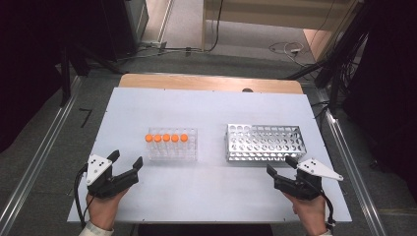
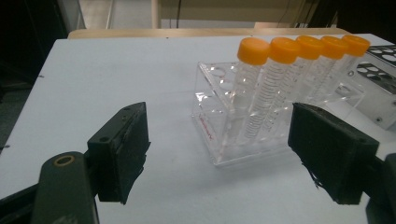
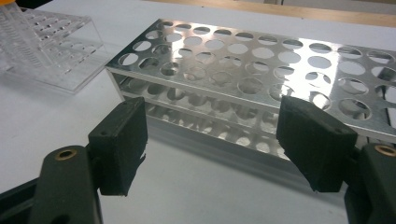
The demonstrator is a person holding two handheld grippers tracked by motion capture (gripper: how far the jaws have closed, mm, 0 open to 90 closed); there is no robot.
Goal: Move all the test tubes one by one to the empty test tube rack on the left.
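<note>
I hold a pair of tongs in each hand over the near edge of a white worktop (image 1: 206,105). My left tongs (image 1: 127,164) are released, nothing between them, just beside the near left corner of a clear plastic rack (image 1: 173,144) holding five orange-capped tubes (image 1: 166,138) in a row. My right tongs (image 1: 279,164) are also released and empty, close to the near side of a bare metal rack (image 1: 263,142).

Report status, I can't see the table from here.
Left gripper open, short of the clear rack. Right gripper open by the metal rack. Five orange-capped tubes racked. Nothing in the way.
</note>
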